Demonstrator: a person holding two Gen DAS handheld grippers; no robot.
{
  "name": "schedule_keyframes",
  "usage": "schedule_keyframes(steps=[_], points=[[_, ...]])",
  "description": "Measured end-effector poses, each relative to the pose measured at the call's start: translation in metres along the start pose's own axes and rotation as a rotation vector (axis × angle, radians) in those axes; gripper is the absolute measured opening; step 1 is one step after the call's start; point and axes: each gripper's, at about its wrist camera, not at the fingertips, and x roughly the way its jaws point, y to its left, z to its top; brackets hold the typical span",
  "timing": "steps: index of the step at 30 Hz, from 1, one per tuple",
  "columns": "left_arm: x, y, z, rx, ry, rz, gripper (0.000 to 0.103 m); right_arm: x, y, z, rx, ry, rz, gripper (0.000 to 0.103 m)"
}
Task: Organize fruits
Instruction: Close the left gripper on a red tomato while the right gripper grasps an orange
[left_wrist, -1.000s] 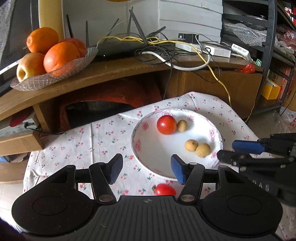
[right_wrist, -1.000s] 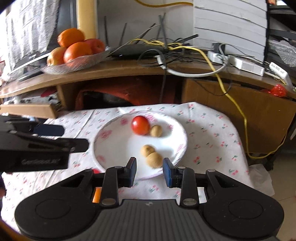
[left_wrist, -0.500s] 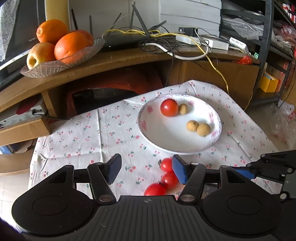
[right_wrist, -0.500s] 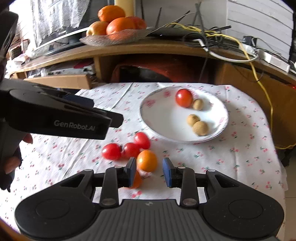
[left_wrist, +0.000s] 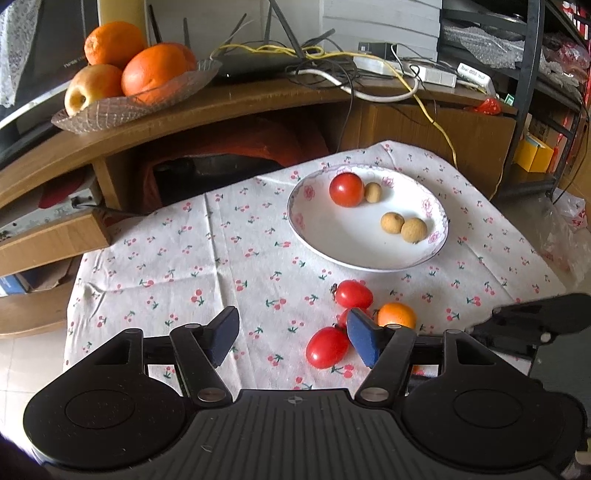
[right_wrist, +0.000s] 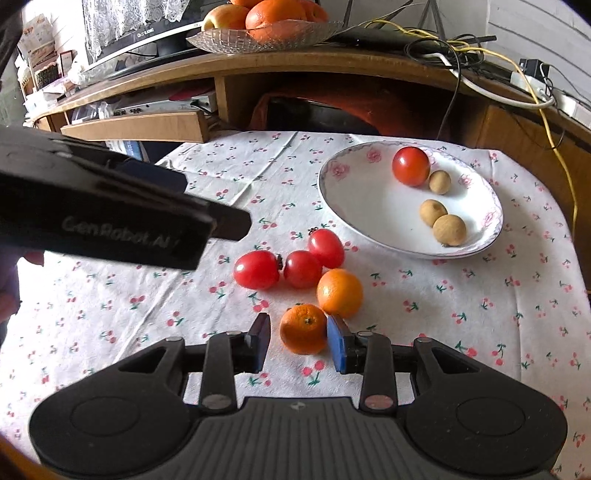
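Right wrist view shows the right hand-held gripper (right_wrist: 298, 343) low over the near part of the counter (right_wrist: 480, 317), its two blue pads partly apart around a small orange (right_wrist: 303, 328); the right pad touches the fruit, and I cannot tell whether the left one does. A second orange (right_wrist: 340, 292) sits just beyond it, touching or nearly so. Behind that, three red tomatoes (right_wrist: 288, 262) lie in a tight cluster on the cherry-print cloth. The left hand-held gripper (left_wrist: 288, 338) hangs over the cloth on the left with its pads wide apart, holding nothing. Toward the far right corner of the counter stands a white plate (right_wrist: 354, 199) with one tomato (right_wrist: 410, 165) and three small tan fruits (right_wrist: 441, 210) in it. Farther back, a wooden shelf carries a glass dish (right_wrist: 229, 38) of oranges and an apple, beside a tangle of cables (right_wrist: 461, 48).
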Motion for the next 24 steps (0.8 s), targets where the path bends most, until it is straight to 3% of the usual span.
schedule_keyframes(steps=[7,17,24], points=[[0.012,0.000,-0.008,0.031,0.037,-0.022,0.072,0.013,-0.012,-0.003,0.048,0.042,0.011,0.035],[0.038,-0.016,-0.017,0.130,0.086,-0.083,0.071,0.003,-0.019,-0.009,0.036,0.031,0.020,0.032],[0.055,-0.015,-0.018,0.124,0.108,-0.099,0.052,-0.011,-0.036,-0.015,0.074,0.048,-0.012,0.032]])
